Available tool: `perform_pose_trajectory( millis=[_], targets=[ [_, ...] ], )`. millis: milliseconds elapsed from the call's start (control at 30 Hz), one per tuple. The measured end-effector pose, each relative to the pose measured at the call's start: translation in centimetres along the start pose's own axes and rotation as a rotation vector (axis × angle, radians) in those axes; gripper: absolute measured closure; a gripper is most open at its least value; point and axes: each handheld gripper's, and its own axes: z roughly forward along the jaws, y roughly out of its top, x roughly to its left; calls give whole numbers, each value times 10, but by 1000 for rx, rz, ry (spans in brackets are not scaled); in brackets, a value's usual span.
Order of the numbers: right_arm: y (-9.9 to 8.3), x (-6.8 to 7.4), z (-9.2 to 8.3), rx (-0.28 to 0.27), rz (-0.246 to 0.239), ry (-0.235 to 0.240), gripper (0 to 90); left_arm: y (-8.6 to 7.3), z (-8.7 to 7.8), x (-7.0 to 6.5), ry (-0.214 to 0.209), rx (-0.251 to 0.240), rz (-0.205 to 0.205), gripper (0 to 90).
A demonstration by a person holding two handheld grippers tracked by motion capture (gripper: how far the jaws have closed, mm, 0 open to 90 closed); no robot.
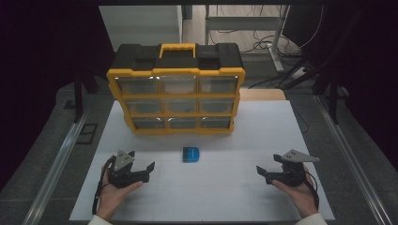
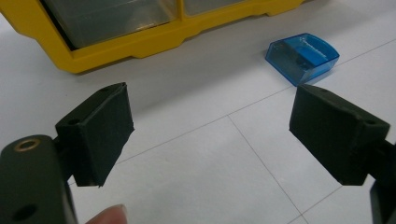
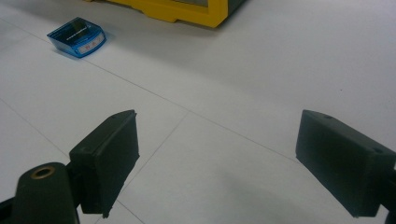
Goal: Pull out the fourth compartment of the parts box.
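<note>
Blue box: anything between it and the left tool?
Nothing. In the high view, only bare white table separates the left tool from the blue box. The left gripper view shows the same, jaws open and empty.

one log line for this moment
left claw: open, empty | right claw: open, empty | blue case: on table, untouched | drawer organizer: shut

High view is dim and soft, low contrast, corners falling off to near black. White tabletop [image 1: 244, 140] is the brightest area, evenly lit from above. Small glare spots along the top rim of the yellow organizer [image 1: 176, 91]. Both gripper views are brighter and slightly hazy; the black jaws up close are soft-edged. The blue box [image 2: 302, 57] throws only a faint, diffuse shadow. No motion blur.
</note>
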Motion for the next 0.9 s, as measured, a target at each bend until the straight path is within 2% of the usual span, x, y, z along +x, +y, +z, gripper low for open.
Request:
perform_pose_trajectory(
  millis=[567,900],
  targets=[
    [-4,-1,0,21,8,-5,142,1,0,2,27,-6,6,129],
    [-4,-4,6,38,11,-5,145,3,2,0,56,1,47,124]
  ],
)
